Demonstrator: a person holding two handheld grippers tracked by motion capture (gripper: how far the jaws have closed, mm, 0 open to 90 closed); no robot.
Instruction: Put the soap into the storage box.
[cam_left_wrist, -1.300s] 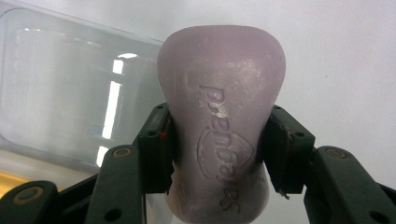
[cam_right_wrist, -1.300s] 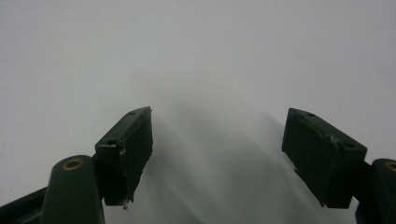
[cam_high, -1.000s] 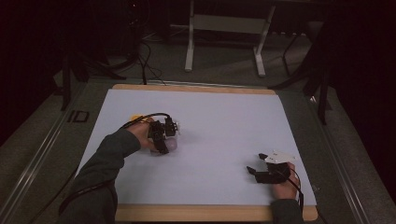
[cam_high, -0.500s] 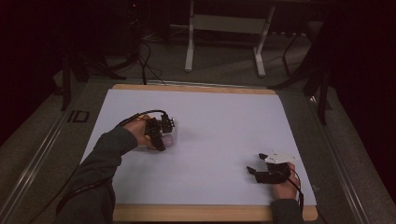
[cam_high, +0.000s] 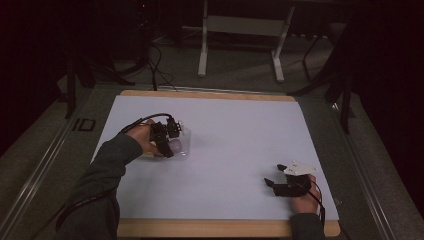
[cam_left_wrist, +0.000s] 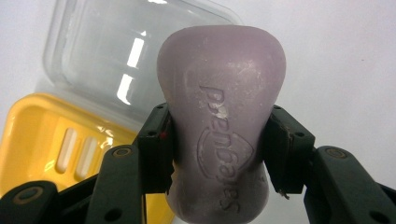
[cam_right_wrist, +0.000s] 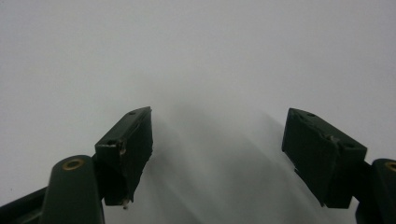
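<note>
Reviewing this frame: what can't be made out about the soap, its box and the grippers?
- Soap bar, left gripper view: lower end cut off by the bottom edge; sides covered by the left gripper.
- Yellow tray: partly behind the jaws and clear lid.
- High view: soap too small, dim.
- Right gripper: fingertips open, blurred table beyond.

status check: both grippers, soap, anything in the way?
Left gripper shut on soap. Right gripper open, empty. Clear lid and yellow tray close behind soap.
</note>
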